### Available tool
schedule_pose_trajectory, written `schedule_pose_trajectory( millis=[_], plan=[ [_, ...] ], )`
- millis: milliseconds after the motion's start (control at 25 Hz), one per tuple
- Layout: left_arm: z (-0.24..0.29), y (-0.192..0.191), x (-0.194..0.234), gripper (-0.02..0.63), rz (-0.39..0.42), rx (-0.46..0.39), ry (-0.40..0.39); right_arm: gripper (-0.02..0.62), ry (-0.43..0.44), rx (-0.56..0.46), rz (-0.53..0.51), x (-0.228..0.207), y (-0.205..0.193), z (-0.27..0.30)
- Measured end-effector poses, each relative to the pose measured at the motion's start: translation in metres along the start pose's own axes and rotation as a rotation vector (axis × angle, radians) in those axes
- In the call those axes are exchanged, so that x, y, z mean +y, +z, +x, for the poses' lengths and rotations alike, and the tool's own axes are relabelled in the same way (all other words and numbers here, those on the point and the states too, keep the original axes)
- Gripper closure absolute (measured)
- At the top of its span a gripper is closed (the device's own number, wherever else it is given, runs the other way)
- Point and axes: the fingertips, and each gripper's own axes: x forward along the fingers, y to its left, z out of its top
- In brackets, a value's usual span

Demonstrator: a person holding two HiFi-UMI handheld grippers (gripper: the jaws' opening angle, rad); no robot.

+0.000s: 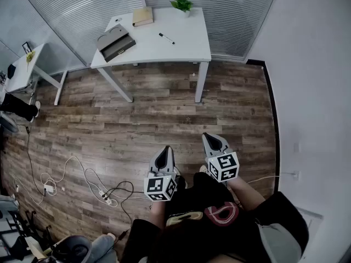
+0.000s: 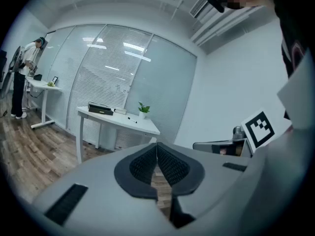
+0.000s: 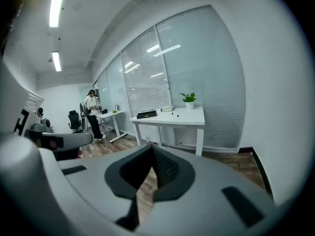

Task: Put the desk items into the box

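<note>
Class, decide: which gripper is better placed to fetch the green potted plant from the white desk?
Right, marginally: the right gripper leads the left gripper, nearer the green potted plant; both shut, empty, distant.

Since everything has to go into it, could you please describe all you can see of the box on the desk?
The box is grey, low and rectangular, seemingly with a lid folded back from a darker inside. It lies flat, turned askew, at the left end of the white desk, near its front edge. Only the desk touches it; nothing shows inside.
</note>
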Motion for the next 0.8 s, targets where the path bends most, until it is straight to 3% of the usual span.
schedule_pose_trajectory(
  millis=[200,440,640,800],
  plan=[
    [-0.005,0.014,0.008,0.588,0.028,-0.022,-0.024,0.586,-0.004,-0.010,0.041,0.017,0.000,0.007],
    [-0.001,0.025,0.015,0.588,0.064,-0.015,-0.067,0.586,-0.068,0.023,0.025,0.014,0.001,0.024],
    [0.002,0.040,0.026,0.588,0.088,-0.021,-0.114,0.585,-0.071,-0.050,0.100,0.026,0.021,0.039],
    [-0.002,0.041,0.042,0.588,0.091,-0.005,-0.143,0.584,-0.078,-0.044,0.076,0.042,0.024,0.047]
  ],
)
